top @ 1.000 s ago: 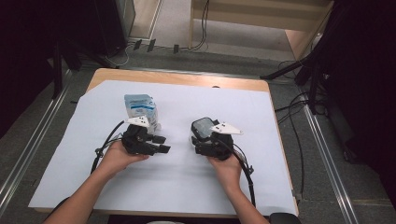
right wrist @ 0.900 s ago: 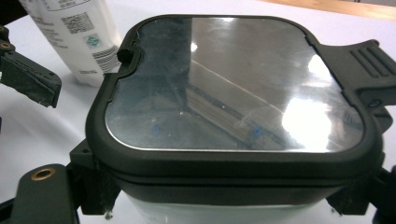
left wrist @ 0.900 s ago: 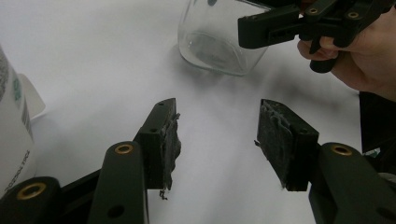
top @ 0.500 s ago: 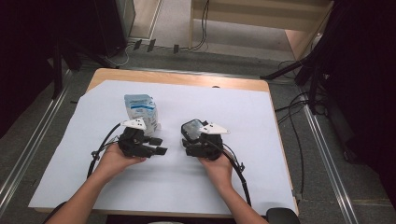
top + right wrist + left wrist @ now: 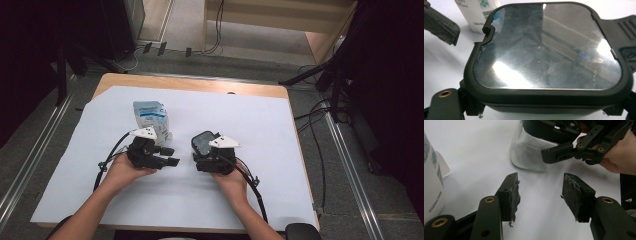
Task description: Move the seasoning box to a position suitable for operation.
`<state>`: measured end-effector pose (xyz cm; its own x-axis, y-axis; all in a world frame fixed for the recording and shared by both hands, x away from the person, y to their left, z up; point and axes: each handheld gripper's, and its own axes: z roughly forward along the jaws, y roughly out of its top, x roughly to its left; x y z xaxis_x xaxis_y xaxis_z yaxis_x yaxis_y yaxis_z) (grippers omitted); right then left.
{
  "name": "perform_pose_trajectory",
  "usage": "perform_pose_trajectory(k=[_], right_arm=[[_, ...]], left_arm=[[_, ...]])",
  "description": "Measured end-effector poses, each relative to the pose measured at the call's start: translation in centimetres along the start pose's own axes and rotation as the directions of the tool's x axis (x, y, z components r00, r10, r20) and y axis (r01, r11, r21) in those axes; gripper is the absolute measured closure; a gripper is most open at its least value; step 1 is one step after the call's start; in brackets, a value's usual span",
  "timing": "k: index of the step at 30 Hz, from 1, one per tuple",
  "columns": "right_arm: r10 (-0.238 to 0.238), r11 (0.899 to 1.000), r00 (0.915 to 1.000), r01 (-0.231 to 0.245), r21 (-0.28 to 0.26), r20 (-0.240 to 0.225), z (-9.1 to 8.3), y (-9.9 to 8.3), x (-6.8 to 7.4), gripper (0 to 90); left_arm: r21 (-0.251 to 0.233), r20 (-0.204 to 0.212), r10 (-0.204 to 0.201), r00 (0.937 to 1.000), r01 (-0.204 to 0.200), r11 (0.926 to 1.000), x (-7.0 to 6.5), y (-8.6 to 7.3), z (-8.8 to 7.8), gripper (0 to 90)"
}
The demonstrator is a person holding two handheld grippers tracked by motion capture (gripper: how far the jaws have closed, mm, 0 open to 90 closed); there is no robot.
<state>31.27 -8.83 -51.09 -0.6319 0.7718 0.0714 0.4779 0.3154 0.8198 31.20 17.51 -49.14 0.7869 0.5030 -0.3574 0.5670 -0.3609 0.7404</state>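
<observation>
White paper covers the bench [image 5: 260,125], and a grey floor with cables lies beyond its far edge. Near the middle of the sheet sits the container [image 5: 202,142], a clear glass box with a dark-rimmed, see-through lid [image 5: 544,47]; through the lid I can make out nothing inside it, only glare and smudges. My right gripper [image 5: 212,157] is clamped around it: in the right gripper view the box sits between my jaws, its lid rim pressed right up to them, and in the left gripper view one black jaw lies against the glass wall [image 5: 529,157]. The box rests on the paper, just right of my other hand.

Beside it, to the left and slightly farther from me, stands a white pouch [image 5: 150,117] with blue printing. On its side I can read a run of small digits that looks like "2025011924", though the print is too small to be sure; the rest is unreadable.

My left gripper [image 5: 540,192] hovers low over the paper with its jaws roughly half apart, frayed grey pads [image 5: 515,195] facing each other, nothing between them, pointing towards the glass box.
</observation>
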Motion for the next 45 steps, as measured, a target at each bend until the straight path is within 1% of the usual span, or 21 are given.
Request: perform_pose_trajectory(k=[3, 4, 5, 9, 14, 17, 18, 21, 24, 25, 26, 29, 30, 31, 34, 35, 36, 37, 39, 40, 45], right_arm=[[-0.001, 1.000, 1.0000, 0.001, 0.014, -0.006, -0.1, 0.0, 0.0, 13.5], [0.019, 1.000, 0.9996, -0.019, 0.016, -0.019, -0.3, 0.0, -0.1, 12.5], [0.019, 1.000, 0.9996, -0.019, 0.016, -0.019, -0.3, 0.0, -0.1, 12.5], [0.030, 1.000, 0.9985, -0.031, -0.002, -0.046, -1.5, 0.1, -0.4, 10.2], [0.055, 0.998, 0.9955, -0.055, 0.009, -0.077, -3.1, -0.2, -0.5, 10.2], [0.045, 0.999, 0.9958, -0.046, -0.010, -0.080, -4.2, -0.2, -0.5, 10.2], [0.040, 0.999, 0.9959, -0.042, -0.015, -0.082, -4.6, -0.2, -0.6, 10.2], [0.034, 0.999, 0.9955, -0.035, -0.013, -0.088, -5.5, -0.2, -1.0, 11.8], [0.036, 0.999, 0.9963, -0.038, -0.020, -0.078, -6.1, -0.3, -1.3, 17.3], [0.037, 0.999, 0.9954, -0.040, -0.034, -0.089, -6.7, -0.3, -1.8, 20.7], [0.038, 0.998, 0.9953, -0.042, -0.041, -0.090, -7.0, -0.2, -1.9, 22.3], [0.039, 0.997, 0.9960, -0.043, -0.056, -0.081, -7.4, 0.0, -2.4, 29.2], [0.051, 0.996, 0.9956, -0.056, -0.065, -0.079, -7.7, 0.1, -3.0, 34.5], [0.051, 0.996, 0.9956, -0.056, -0.065, -0.079, -7.7, 0.1, -3.0, 34.5], [0.073, 0.994, 0.9947, -0.078, -0.072, -0.073, -7.8, 0.2, -4.3, 42.1], [0.079, 0.994, 0.9940, -0.084, -0.070, -0.076, -7.7, 0.3, -5.2, 48.2], [0.079, 0.994, 0.9940, -0.084, -0.070, -0.076, -7.7, 0.3, -5.2, 48.2], [0.075, 0.994, 0.9941, -0.080, -0.071, -0.078, -7.5, 0.3, -5.5, 52.0], [0.060, 0.994, 0.9955, -0.067, -0.087, -0.074, -7.1, 0.5, -6.5, 61.8], [0.060, 0.994, 0.9955, -0.067, -0.087, -0.074, -7.1, 0.5, -6.5, 61.8], [0.031, 0.997, 0.9965, -0.036, -0.062, -0.077, -6.3, 1.4, -7.4, 78.2]], left_arm=[[-0.003, 0.001, 0.007, 1.0000, -0.007, 1.0000, 0.1, 0.2, 0.1, 47.8], [-0.003, 0.002, 0.008, 1.0000, -0.008, 1.0000, 0.1, 0.3, 0.2, 47.9], [-0.003, 0.002, 0.008, 1.0000, -0.008, 1.0000, 0.1, 0.3, 0.2, 48.0], [-0.014, 0.000, 0.012, 0.9999, -0.012, 0.9998, 0.0, 0.6, 0.2, 49.1], [-0.026, 0.003, 0.006, 1.0000, -0.006, 0.9997, 0.1, 0.8, 0.3, 55.8], [-0.021, -0.002, 0.008, 1.0000, -0.008, 0.9998, 0.0, 1.0, 0.4, 59.7], [-0.019, -0.009, 0.026, 0.9996, -0.026, 0.9995, -0.2, 1.2, 0.4, 61.4], [-0.012, -0.008, 0.032, 0.9994, -0.032, 0.9994, -0.3, 1.3, 0.5, 66.7], [-0.017, 0.006, 0.015, 0.9999, -0.015, 0.9997, -0.4, 1.5, 0.7, 69.2], [-0.016, 0.010, -0.008, 0.9999, 0.008, 0.9998, -0.3, 1.6, 0.8, 69.4], [-0.014, 0.005, -0.010, 0.9999, 0.010, 0.9998, -0.3, 1.6, 1.0, 70.6], [-0.016, -0.002, -0.003, 1.0000, 0.003, 0.9999, -0.5, 1.7, 1.1, 75.0], [-0.021, -0.010, 0.011, 0.9999, -0.011, 0.9997, -0.6, 1.7, 1.2, 80.4], [-0.025, -0.010, 0.017, 0.9998, -0.017, 0.9995, -0.7, 1.8, 1.1, 80.4], [-0.048, -0.014, 0.030, 0.9995, -0.031, 0.9984, -1.0, 1.9, 1.2, 87.2], [-0.037, -0.006, 0.030, 0.9995, -0.030, 0.9989, -1.1, 2.0, 1.2, 90.0], [-0.019, -0.004, 0.029, 0.9996, -0.029, 0.9994, -1.1, 2.1, 1.4, 90.0], [-0.005, -0.004, 0.031, 0.9995, -0.031, 0.9995, -1.3, 2.3, 1.6, 90.0], [-0.004, 0.008, 0.033, 0.9994, -0.033, 0.9994, -1.7, 2.4, 1.9, 90.0], [0.000, 0.003, 0.033, 0.9994, -0.033, 0.9994, -1.9, 2.5, 2.0, 90.0], [0.032, -0.033, 0.057, 0.9978, -0.056, 0.9979, -2.5, 3.2, 2.0, 90.0]])
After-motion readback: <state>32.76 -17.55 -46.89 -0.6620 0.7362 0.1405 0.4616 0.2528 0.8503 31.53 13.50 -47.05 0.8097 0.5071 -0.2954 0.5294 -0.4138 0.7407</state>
